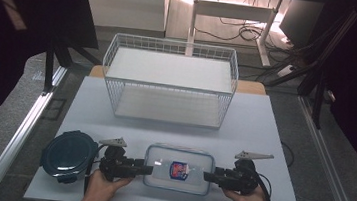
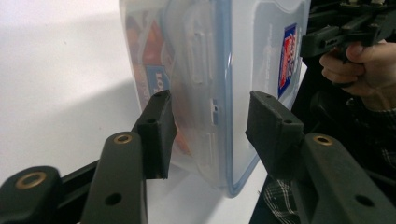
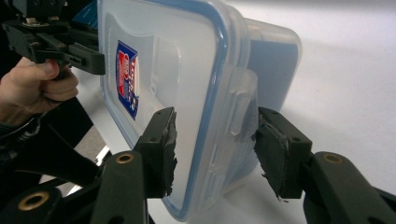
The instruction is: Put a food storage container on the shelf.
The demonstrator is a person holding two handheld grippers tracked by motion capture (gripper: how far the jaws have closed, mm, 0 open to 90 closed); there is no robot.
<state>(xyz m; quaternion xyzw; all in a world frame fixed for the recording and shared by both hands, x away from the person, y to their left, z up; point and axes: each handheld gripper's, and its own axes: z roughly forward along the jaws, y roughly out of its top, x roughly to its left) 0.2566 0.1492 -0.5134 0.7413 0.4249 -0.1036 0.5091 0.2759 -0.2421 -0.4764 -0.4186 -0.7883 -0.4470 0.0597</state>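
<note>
At the near edge of the white tabletop (image 1: 264, 129) lies a clear box (image 1: 178, 169) with a blue-rimmed lid and a red-and-blue label, set flat between the two grippers. The left gripper (image 1: 148, 169) meets its left short end and the right gripper (image 1: 207, 176) its right short end, each held level in a hand.

From the left gripper view, the fingers (image 2: 159, 133) straddle the box's (image 2: 205, 93) end latch; one sits against the box's underside, the other stands just off the lid, so no pinch is made.

From the right gripper view, the fingers (image 3: 161, 149) likewise straddle the box's (image 3: 187, 84) other latch, half spread, with a gap on the far side.

A round dark lidded tub (image 1: 68, 154) sits just left of the left hand. Farther back stands a white wire basket (image 1: 168, 82).
</note>
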